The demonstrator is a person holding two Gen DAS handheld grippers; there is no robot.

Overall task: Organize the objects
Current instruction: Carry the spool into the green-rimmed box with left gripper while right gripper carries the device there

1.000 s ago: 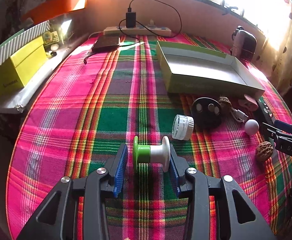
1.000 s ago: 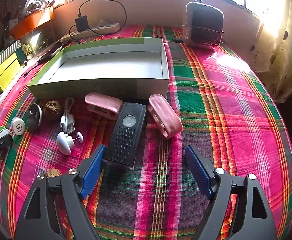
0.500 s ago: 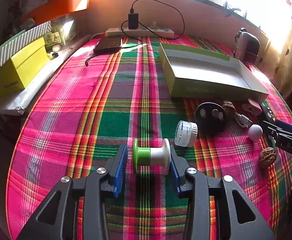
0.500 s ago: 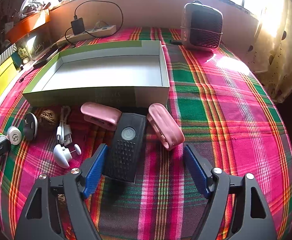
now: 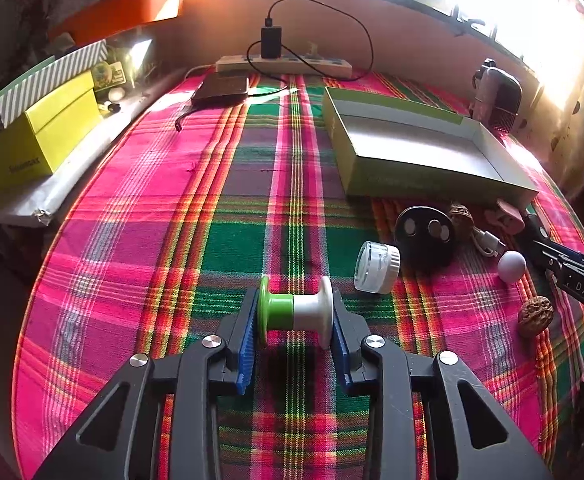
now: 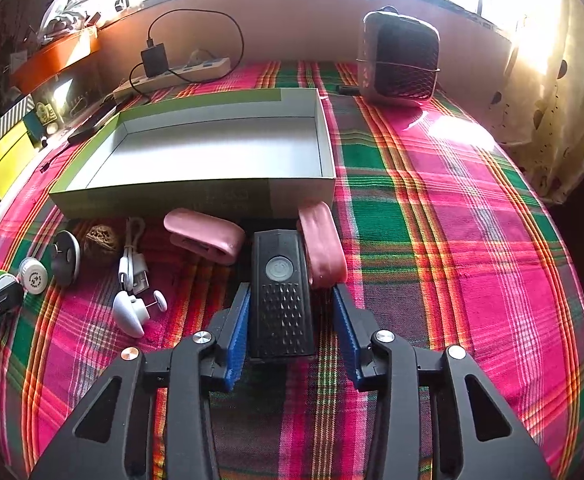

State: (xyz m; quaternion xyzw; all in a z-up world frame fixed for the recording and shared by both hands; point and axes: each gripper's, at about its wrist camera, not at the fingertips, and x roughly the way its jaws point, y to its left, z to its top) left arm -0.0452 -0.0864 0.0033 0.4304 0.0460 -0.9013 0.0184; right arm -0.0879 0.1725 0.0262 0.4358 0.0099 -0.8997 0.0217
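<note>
1. The green-and-white plastic spool (image 5: 296, 314) lies on its side on the plaid tablecloth (image 5: 171, 216), at about 6 o'clock of the left wrist view. It looks light, rigid and smooth. Its flat end flanges are the sensible place to take hold, since the round barrel would likely roll.
2. The left gripper (image 5: 295, 342) has just been closing, and its blue pads now press on the two flanges, so it grips the spool end to end.
3. The black rectangular remote-like device with a round button (image 6: 280, 292) lies at 6 o'clock of the right wrist view, short of the open green cardboard box (image 6: 195, 196) at 11 o'clock. It seems stiff and fairly light, with straight long sides that suit a squeeze.
4. The right gripper (image 6: 289, 328) has just been closing around it. The left pad touches its side; a narrow gap shows at the right pad, so it is not yet clamped.
5. Both grippers point steeply down at the cloth, held level side to side.
</note>
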